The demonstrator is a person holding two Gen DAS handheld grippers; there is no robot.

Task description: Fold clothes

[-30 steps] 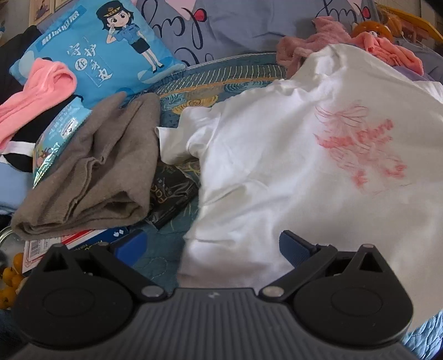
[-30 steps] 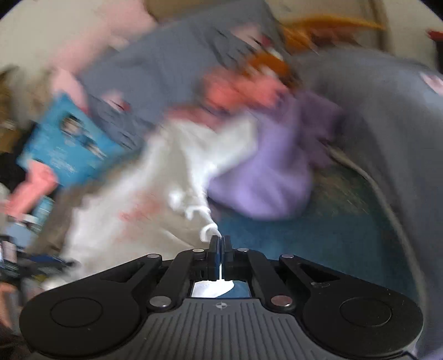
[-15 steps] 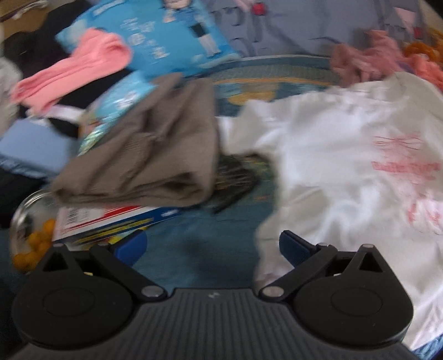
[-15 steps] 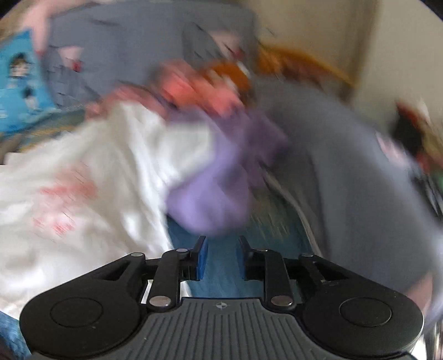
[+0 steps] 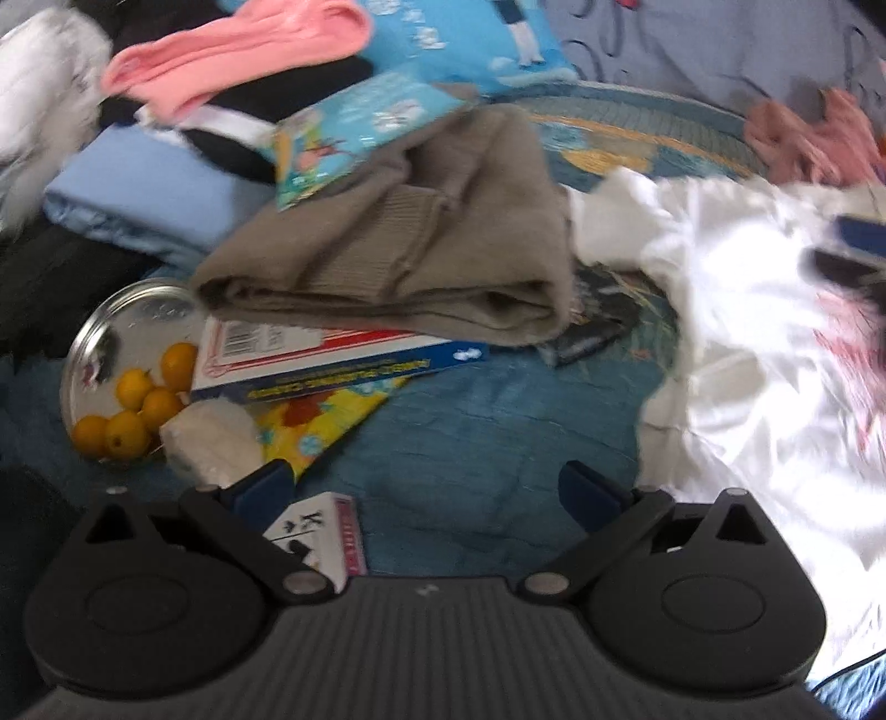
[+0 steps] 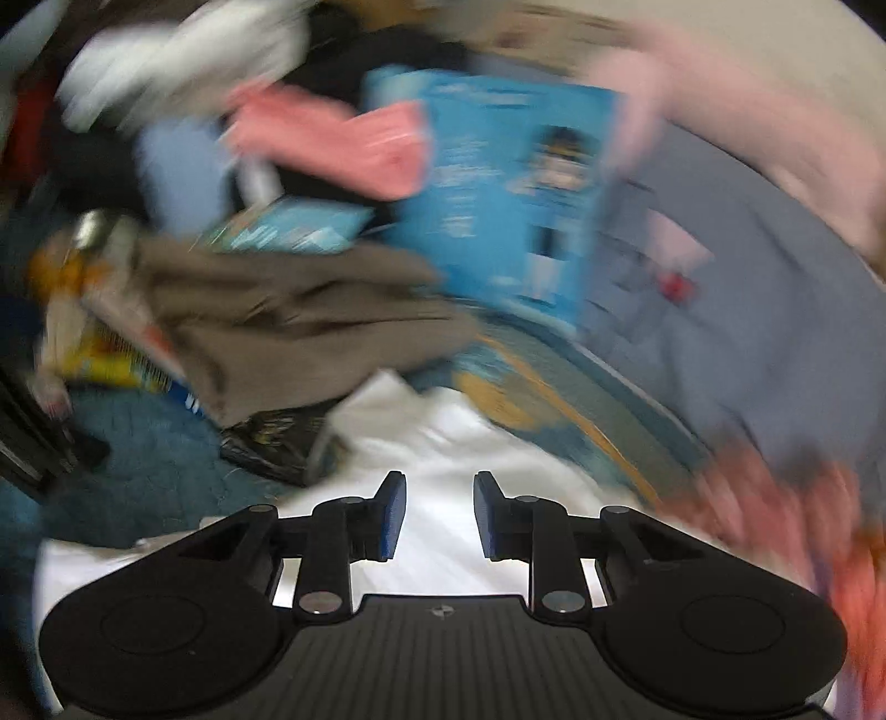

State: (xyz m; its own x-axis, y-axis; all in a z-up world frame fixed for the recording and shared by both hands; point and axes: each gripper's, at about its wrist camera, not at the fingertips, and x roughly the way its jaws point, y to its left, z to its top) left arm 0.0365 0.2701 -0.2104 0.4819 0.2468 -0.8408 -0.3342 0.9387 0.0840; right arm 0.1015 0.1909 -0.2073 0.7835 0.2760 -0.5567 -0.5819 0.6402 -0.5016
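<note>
Left wrist view, left to right. At the near left, a round metal dish (image 5: 94, 338) holds small orange fruits (image 5: 135, 404). Beside it lies a flat printed box (image 5: 332, 363), and on that box rests a folded taupe garment (image 5: 421, 243). Farther back, a pink garment (image 5: 238, 50) lies on dark clothing, next to a blue cartoon-print cushion (image 5: 470, 39). The left gripper (image 5: 426, 487) hangs over the bare blue bed cover (image 5: 487, 421), its jaws wide and holding nothing; a playing-card box (image 5: 326, 534) lies just beside its left finger. The white T-shirt (image 5: 775, 365) with a pink print lies spread on the bed at the right, blurred, well apart from the left gripper.

Right wrist view, heavily blurred. The right gripper (image 6: 437, 515) points over the white T-shirt, which lies directly beneath it. Its jaws have just been opening and now stand narrowly apart, with only the shirt below visible through the gap and nothing clamped between the pads. The taupe garment lies to the far left, the blue cushion beyond it.
</note>
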